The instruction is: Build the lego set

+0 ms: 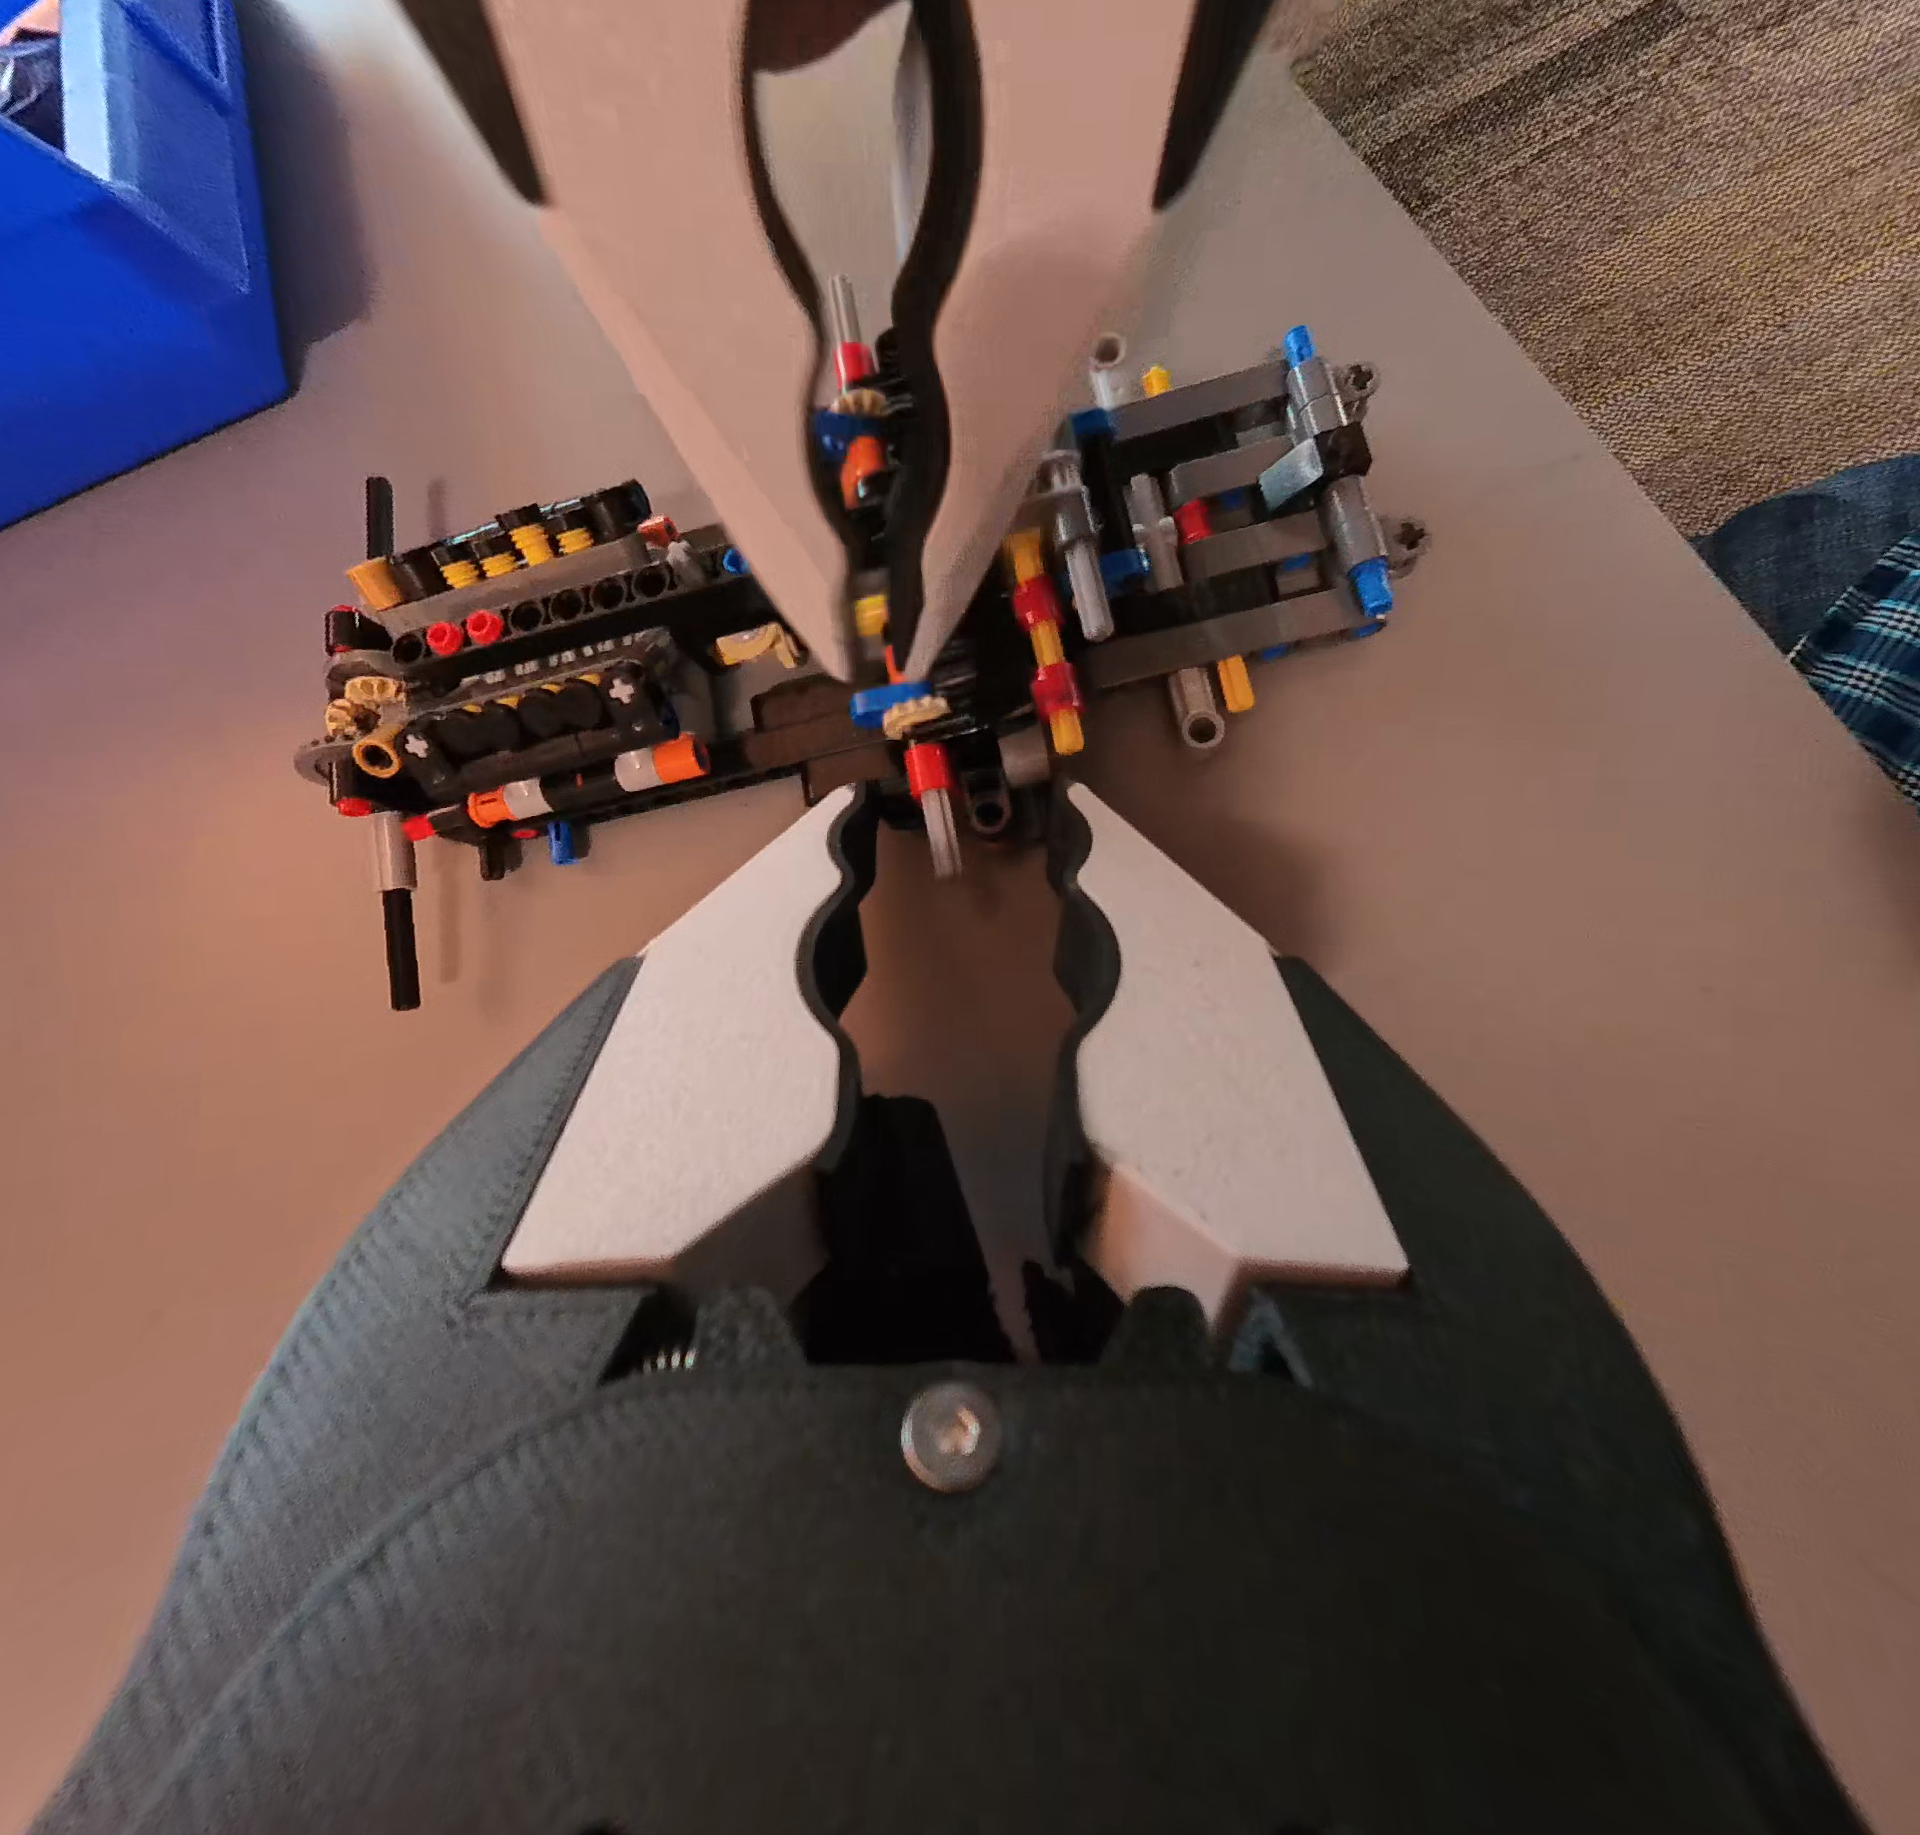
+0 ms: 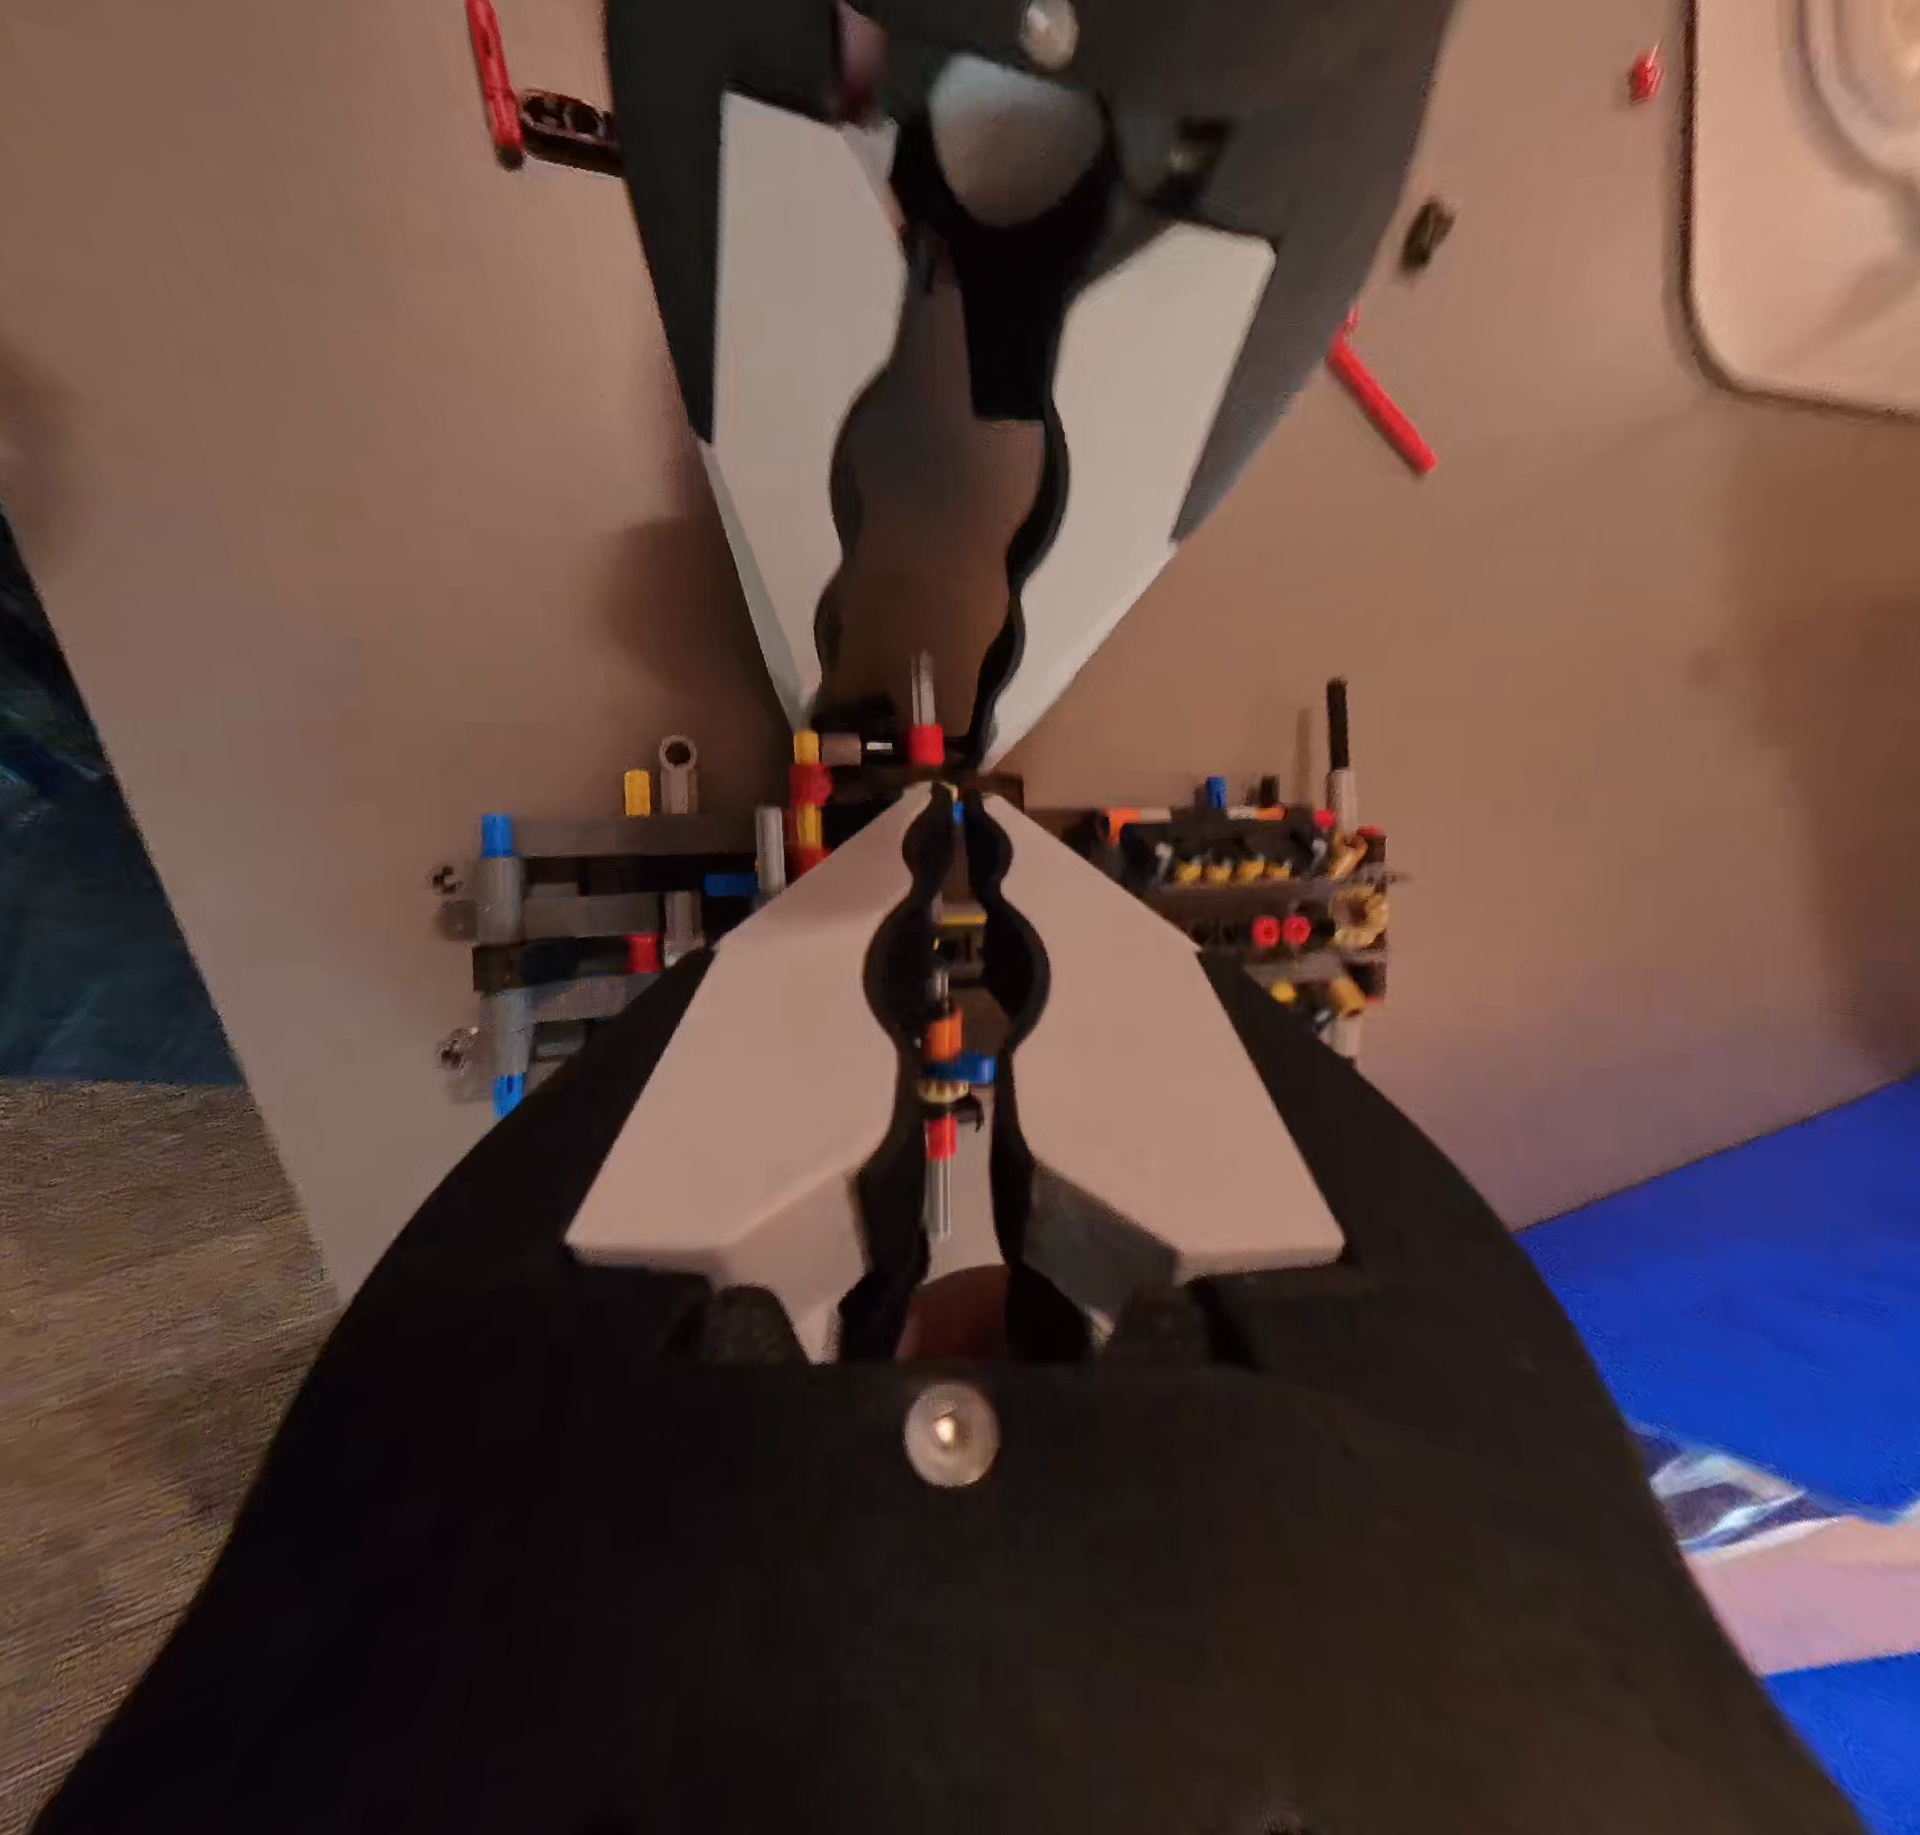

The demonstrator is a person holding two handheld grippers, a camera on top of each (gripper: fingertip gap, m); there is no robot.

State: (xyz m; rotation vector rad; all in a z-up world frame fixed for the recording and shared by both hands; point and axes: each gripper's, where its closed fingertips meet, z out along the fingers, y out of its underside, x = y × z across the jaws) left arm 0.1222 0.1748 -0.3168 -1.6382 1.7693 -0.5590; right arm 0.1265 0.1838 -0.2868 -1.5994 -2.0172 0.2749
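A long Technic lego model [image 1: 540,642] lies across the tan table, with a black engine block at one end and a grey frame [image 1: 1236,507] at the other. My left gripper [image 1: 961,814] comes from the near side. Its fingers flank the model's narrow black middle, by a red bush on a grey axle [image 1: 930,777], and grip it. My right gripper [image 1: 883,663] reaches from the opposite side and lies over the model. Its tips are pinched together at a small blue and tan piece [image 1: 894,707]. In the right wrist view the right gripper [image 2: 956,798] faces the left gripper [image 2: 904,731] across the model [image 2: 1247,881].
A blue bin [image 1: 104,227] stands beside the model and also shows in the right wrist view [image 2: 1714,1318]. Loose red beams [image 2: 488,60] [image 2: 1382,403] and a black beam [image 2: 566,112] lie beyond. A white tray [image 2: 1818,175] sits at the far right. Carpet [image 1: 1610,175] lies past the table edge.
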